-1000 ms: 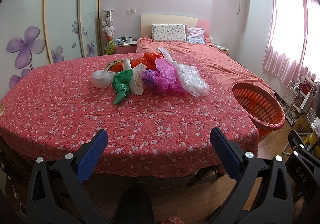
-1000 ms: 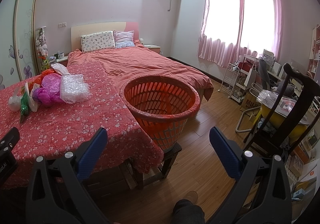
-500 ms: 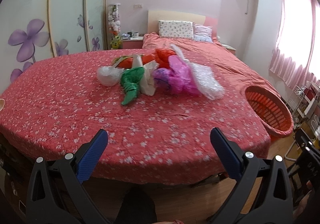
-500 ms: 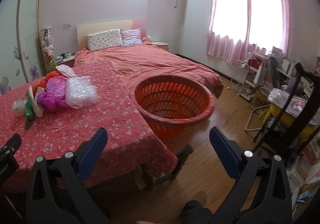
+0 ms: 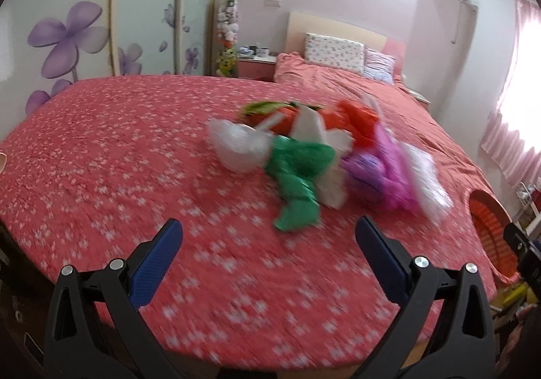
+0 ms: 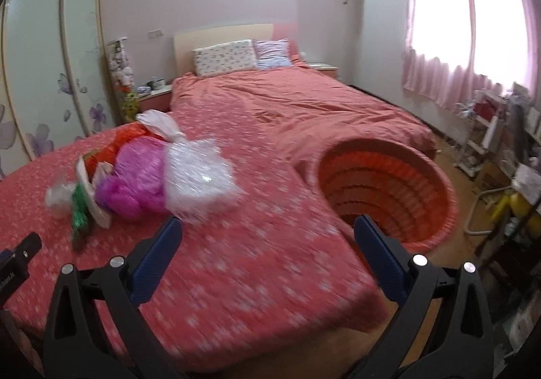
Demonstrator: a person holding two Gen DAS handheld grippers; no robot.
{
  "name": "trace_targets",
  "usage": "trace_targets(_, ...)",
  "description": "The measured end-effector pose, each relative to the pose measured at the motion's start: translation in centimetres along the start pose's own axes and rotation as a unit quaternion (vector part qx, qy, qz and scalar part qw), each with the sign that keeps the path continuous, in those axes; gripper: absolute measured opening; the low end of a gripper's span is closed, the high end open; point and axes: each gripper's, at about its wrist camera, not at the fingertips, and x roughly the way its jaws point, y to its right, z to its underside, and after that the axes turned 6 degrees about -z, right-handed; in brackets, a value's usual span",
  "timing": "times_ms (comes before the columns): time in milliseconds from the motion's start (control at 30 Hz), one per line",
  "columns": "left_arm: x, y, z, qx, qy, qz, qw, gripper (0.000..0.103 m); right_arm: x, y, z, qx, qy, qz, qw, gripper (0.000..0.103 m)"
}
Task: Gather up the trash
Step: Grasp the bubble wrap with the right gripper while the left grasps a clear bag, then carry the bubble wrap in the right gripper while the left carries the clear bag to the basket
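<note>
Orange basket [image 6: 385, 189]: we see nothing inside; it stands just beside the worktop [image 6: 236, 270].
Trash bags [image 5: 324, 159]: heaped on our worktop, well apart from the basket.
Left fingers [image 5: 267, 253]: spread wide, holding nothing.
Right fingers [image 6: 267, 252]: spread wide, holding nothing.

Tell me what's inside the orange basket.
In the right wrist view, the orange basket shows only its own slatted walls down to the bottom; no trash shows in it. The right gripper finger covers a strip of its near side.
</note>
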Motion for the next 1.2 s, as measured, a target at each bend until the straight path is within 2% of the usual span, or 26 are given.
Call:
trace_targets(200, 1.9, -1.5, -1.7, 0.003, 0.013, -0.027, 0.9995, 0.101, 5.7, -2.6, -2.4, 0.009, -0.033, -0.050, 0.998, 0.080)
trace_targets(300, 3.0, -2.1, -2.4, 0.000, 0.005, -0.023, 0.9997, 0.101, 8.5, -3.8, -3.1, 0.027, -0.054, -0.072, 0.996, 0.072)
trace_targets(467, 4.7, -2.7, -3.2, -0.002, -0.010, -0.011, 0.9999, 0.101, 11.2, -5.8, -3.4, 0.021, -0.068, -0.082, 0.994, 0.069)
trace_targets(633, 6.1, -2.6, -4.1, 0.004, -0.008, -0.017, 0.9998, 0.101, 12.9, -6.8, -3.2, -0.012, -0.077, -0.069, 0.995, 0.068)
trace_targets(700, 6.6, -2.4, -4.4, 0.005, -0.009, -0.019, 0.9998, 0.101, 13.7, -6.9, -2.9, -0.025, -0.087, -0.056, 0.994, 0.054)
trace_targets(733, 7.0, -2.4, -4.6, 0.005, -0.011, -0.020, 0.9997, 0.101, 14.2, -6.7, -2.8, -0.027, -0.093, -0.051, 0.994, 0.050)
trace_targets(800, 7.5, -2.4, -4.9, 0.004, -0.016, -0.021, 0.9996, 0.101, 14.6, -6.0, -2.7, -0.025, -0.097, -0.043, 0.994, 0.029)
trace_targets(867, 8.0, -2.4, -5.3, 0.005, -0.018, -0.020, 0.9996, 0.101, 14.4, -5.1, -2.7, -0.015, -0.094, -0.040, 0.995, 0.019)
trace_targets(967, 8.5, -2.2, -5.7, 0.012, -0.017, -0.022, 0.9995, 0.101, 13.8, -3.6, -3.0, -0.001, -0.083, -0.031, 0.996, 0.015)
trace_targets(1200, 10.2, -2.1, -6.3, 0.006, -0.029, -0.029, 0.9991, 0.101, 13.4, -1.7, -2.9, 0.009, -0.080, -0.020, 0.997, 0.014)
